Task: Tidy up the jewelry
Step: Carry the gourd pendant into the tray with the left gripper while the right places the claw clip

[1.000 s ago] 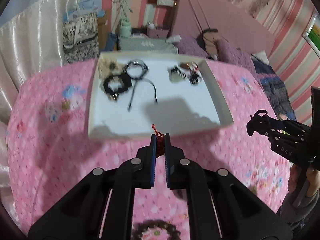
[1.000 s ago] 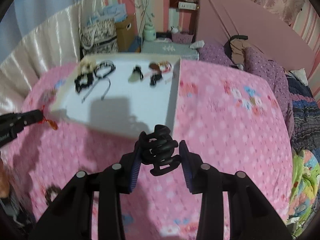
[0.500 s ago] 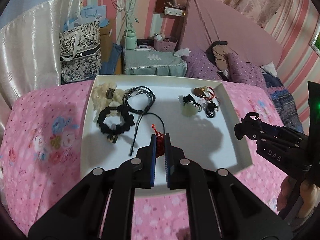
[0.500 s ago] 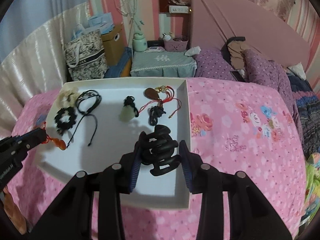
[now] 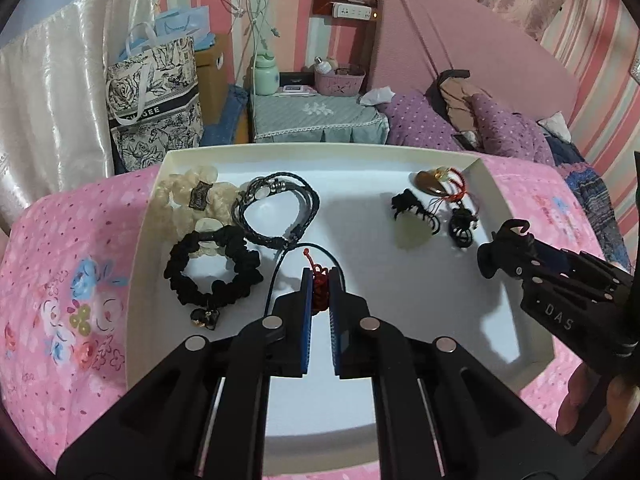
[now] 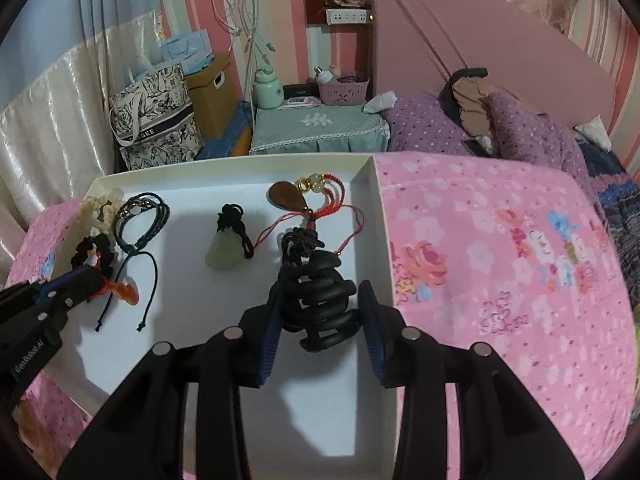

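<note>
A white tray (image 5: 320, 150) lies on the pink bedspread. My left gripper (image 5: 320, 276) is shut on a red knotted cord (image 5: 318, 300) and hangs over the tray's middle. In the right wrist view an orange-red pendant (image 6: 122, 292) dangles from the left gripper (image 6: 94, 280). My right gripper (image 6: 320, 292) is shut on a black claw hair clip (image 6: 320, 320) over the tray's right part, near its right wall (image 6: 380, 240). In the tray lie a cream scrunchie (image 5: 188, 196), a black scrunchie (image 5: 212, 272), a black braided bracelet (image 5: 280, 208), a jade pendant (image 5: 412, 236) and a brown pendant on red cord (image 5: 436, 184).
A green-covered bedside table (image 5: 316, 120) and a printed tote bag (image 5: 156, 108) stand beyond the tray. Purple pillows (image 5: 460, 124) and a pink headboard (image 6: 480, 40) lie at the back right. A hand (image 5: 584, 404) holds the right gripper's handle. The bedspread (image 6: 500, 280) stretches right of the tray.
Both grippers have moved forward and down from over the bedspread to over the tray, each keeping hold of its item. The tray now fills more of both views.
</note>
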